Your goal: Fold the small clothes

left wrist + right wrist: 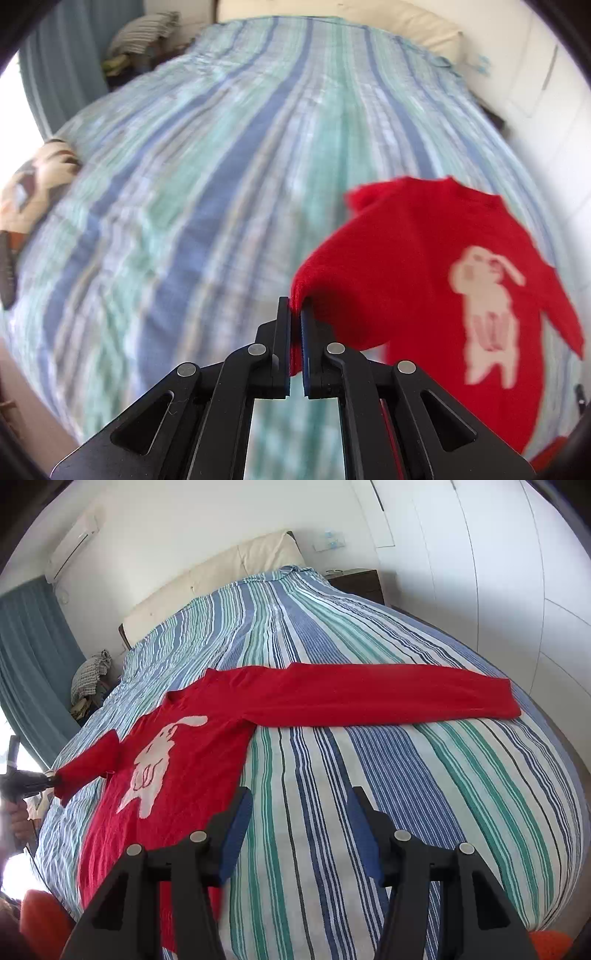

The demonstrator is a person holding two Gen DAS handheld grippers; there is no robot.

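- Cuff first, in the left wrist view: the left gripper has its jaws pinched on the sleeve end of the red sweater, whose rabbit motif faces up on the striped bed.
- Right wrist view: the right gripper hangs with jaws half-wide and holds nothing. The sweater lies flat, neck toward the headboard, hem near the camera. The other sleeve stretches straight out sideways – across the stripes.
- Folding looks barely begun (no crease in the body yet); both sleeves and the body are left.

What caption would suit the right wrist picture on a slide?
Open right gripper above a striped bed; red sweater lies flat while left gripper pinches one sleeve cuff.
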